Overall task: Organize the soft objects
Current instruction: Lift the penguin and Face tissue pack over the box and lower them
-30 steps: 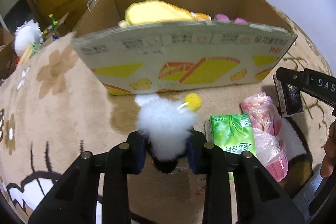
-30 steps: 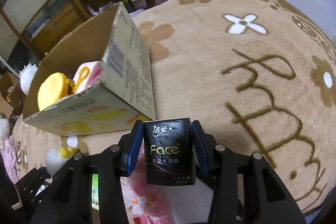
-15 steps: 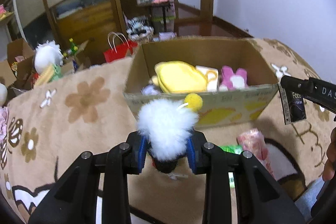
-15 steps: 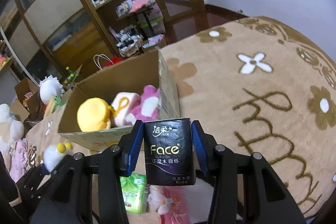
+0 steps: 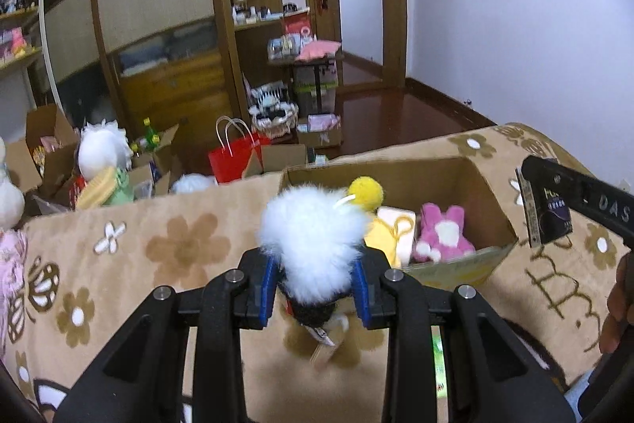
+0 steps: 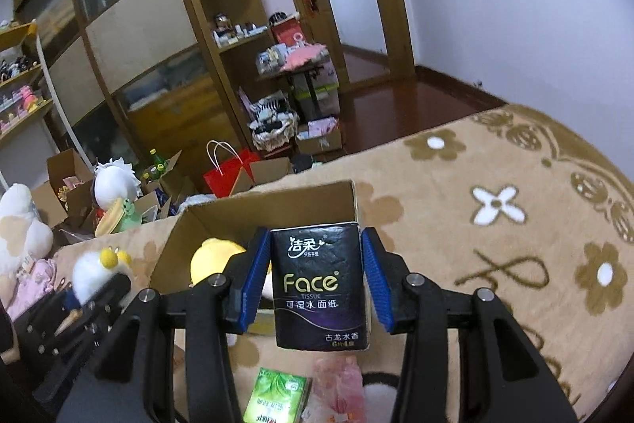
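Note:
My left gripper is shut on a fluffy white plush toy with a yellow pompom, held above the rug just before the open cardboard box. The box holds a yellow plush, a pink bunny and a cream pouch. My right gripper is shut on a black Face tissue pack, held over the box's near right corner. The left gripper with its toy shows at the left of the right wrist view.
A green tissue pack and a pink wrapped pack lie on the tan flowered rug in front of the box. Behind the rug stand a red bag, open cartons, plush toys and wooden shelving.
Both grippers have risen and tilted up with their loads. The box now sits lower in view and its inside shows from above.

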Demonstrator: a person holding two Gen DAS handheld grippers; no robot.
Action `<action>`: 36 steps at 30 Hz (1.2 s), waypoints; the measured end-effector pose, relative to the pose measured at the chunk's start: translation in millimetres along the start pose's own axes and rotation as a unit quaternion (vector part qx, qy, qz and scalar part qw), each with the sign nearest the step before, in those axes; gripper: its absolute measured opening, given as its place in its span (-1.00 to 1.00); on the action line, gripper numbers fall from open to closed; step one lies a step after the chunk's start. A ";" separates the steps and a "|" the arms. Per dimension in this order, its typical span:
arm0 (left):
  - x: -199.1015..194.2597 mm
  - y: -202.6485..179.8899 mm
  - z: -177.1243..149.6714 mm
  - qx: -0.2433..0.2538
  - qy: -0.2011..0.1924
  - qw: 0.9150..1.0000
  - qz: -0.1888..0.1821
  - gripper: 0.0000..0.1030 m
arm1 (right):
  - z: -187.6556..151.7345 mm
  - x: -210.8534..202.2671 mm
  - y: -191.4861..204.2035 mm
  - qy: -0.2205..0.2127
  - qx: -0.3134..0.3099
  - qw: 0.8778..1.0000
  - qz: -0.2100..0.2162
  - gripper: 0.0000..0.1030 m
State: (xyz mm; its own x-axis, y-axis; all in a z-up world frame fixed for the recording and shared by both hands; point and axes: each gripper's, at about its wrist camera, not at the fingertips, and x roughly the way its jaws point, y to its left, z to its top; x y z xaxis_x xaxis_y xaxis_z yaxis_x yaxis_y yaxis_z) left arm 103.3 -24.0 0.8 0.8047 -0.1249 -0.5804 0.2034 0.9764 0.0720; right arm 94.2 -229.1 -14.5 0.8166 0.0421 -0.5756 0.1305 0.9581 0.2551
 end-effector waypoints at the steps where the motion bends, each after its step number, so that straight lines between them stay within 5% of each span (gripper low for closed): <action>1: 0.4 -0.9 4.8 0.004 -0.006 1.000 0.002 -0.42 | 1.3 -0.9 0.8 -0.004 -0.002 1.000 0.001 -0.05; 12: 2.2 2.3 43.9 -0.006 -0.051 0.999 0.001 -0.41 | 15.9 -8.0 4.7 -0.064 -0.030 0.997 0.012 -0.05; 23: 36.4 0.1 41.6 -0.004 -0.034 0.999 0.006 -0.40 | 18.0 22.7 7.5 -0.049 -0.032 0.998 0.029 -0.05; 36: 84.8 5.0 19.2 -0.018 0.039 0.999 0.002 -0.39 | 7.2 57.5 12.1 -0.021 -0.037 0.999 0.034 -0.05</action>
State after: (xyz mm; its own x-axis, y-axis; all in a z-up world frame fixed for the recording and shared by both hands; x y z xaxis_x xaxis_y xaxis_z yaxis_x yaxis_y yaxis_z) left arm 183.2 -33.1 -32.6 0.7595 -0.1076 -0.6415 0.1784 0.9829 0.0465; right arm 146.8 -217.1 -38.9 0.8448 0.0978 -0.5260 0.0326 0.9719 0.2330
